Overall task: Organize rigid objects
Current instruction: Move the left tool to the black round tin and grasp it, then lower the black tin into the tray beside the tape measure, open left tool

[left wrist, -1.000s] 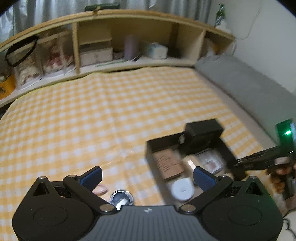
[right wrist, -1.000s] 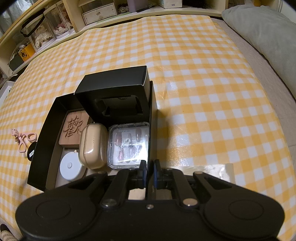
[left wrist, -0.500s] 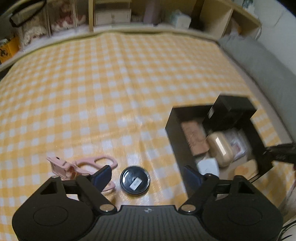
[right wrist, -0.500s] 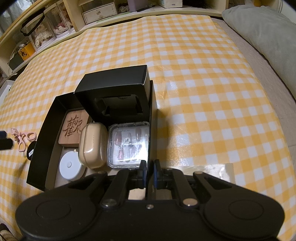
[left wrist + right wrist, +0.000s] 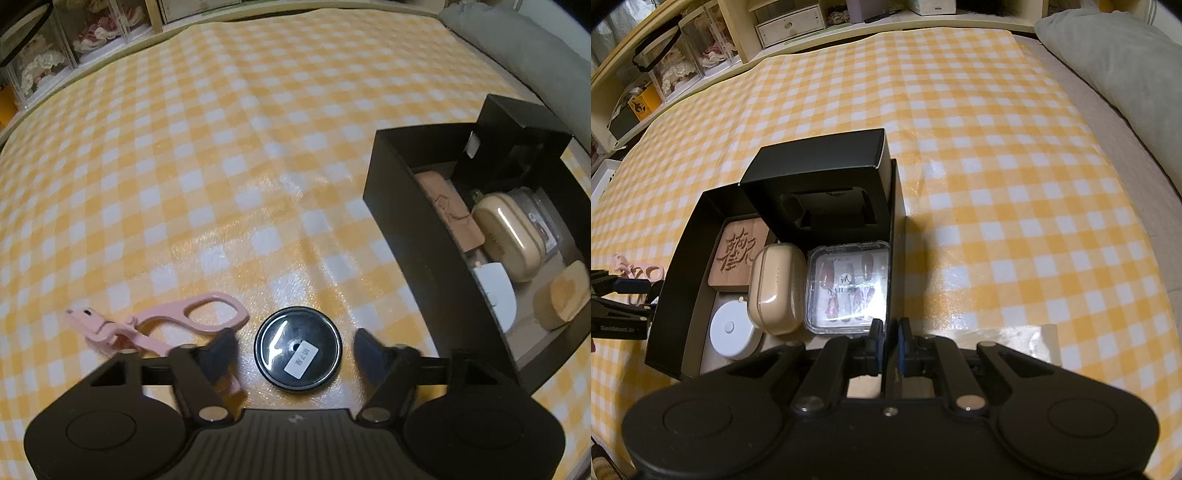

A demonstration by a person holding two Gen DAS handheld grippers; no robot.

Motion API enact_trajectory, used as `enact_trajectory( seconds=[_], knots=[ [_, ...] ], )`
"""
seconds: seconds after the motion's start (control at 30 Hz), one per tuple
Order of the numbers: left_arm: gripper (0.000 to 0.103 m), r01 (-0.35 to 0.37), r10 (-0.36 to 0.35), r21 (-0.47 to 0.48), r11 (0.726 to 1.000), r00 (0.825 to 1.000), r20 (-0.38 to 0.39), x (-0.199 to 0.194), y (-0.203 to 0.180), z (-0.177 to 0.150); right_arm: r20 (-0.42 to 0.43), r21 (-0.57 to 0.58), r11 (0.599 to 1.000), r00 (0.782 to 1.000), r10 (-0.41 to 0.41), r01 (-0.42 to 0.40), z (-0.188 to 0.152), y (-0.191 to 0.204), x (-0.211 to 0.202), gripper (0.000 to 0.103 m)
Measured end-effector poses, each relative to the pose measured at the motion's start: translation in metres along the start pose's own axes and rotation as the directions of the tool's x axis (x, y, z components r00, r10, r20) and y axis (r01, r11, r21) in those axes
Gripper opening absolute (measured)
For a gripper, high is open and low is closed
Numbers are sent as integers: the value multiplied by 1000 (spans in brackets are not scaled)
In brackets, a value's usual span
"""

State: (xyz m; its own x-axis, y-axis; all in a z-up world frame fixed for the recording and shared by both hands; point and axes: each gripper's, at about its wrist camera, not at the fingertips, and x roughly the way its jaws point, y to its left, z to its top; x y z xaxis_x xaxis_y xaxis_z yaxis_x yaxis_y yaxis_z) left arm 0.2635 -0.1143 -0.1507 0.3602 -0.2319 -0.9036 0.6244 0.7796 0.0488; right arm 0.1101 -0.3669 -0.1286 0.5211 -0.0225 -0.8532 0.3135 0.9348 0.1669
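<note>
A round black disc with a white label (image 5: 297, 350) lies on the yellow checked cloth, between the fingers of my open left gripper (image 5: 295, 350). A pink eyelash curler (image 5: 162, 325) lies just left of it. The open black box (image 5: 417, 229) stands to the right; in the right wrist view (image 5: 679, 280) it holds a carved wooden block (image 5: 738, 254), a beige case (image 5: 777, 291), a white round tape (image 5: 733, 330) and a clear nail box (image 5: 847, 288). My right gripper (image 5: 886, 341) is shut on the box's near right wall.
A smaller black box insert (image 5: 820, 188) stands tilted at the box's far end. A grey pillow (image 5: 1115, 66) lies at the right edge. Wooden shelves (image 5: 701, 48) with bins run along the far side. A clear plastic scrap (image 5: 1004, 339) lies near my right gripper.
My left gripper has tilted down and dropped toward the cloth, bringing the black disc between its fingers. The right gripper and the box have not moved.
</note>
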Motion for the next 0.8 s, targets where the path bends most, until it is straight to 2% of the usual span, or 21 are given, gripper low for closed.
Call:
enact_trajectory(
  seconds=[0.03, 0.27, 0.43, 0.67, 0.8],
  knots=[
    [51, -4, 5, -11, 1000, 1000, 12, -1, 2, 0, 0, 0, 1000, 1000, 0, 0, 0, 0, 0, 9],
    [50, -4, 6, -46, 999, 999, 40, -11, 3, 7, -1, -1, 1000, 1000, -1, 1, 0, 0, 0, 9],
    [50, 41, -30, -84, 996, 991, 131, -47, 0, 14, -1, -1, 1000, 1000, -1, 1, 0, 0, 0, 9],
    [50, 118, -116, 4, 993, 969, 220, -92, -32, 14, -1, -2, 1000, 1000, -1, 1, 0, 0, 0, 9],
    [50, 150, -165, 82, 985, 962, 219, -100, -59, 11, -2, -6, 1000, 1000, -5, 5, 0, 0, 0, 9]
  ],
)
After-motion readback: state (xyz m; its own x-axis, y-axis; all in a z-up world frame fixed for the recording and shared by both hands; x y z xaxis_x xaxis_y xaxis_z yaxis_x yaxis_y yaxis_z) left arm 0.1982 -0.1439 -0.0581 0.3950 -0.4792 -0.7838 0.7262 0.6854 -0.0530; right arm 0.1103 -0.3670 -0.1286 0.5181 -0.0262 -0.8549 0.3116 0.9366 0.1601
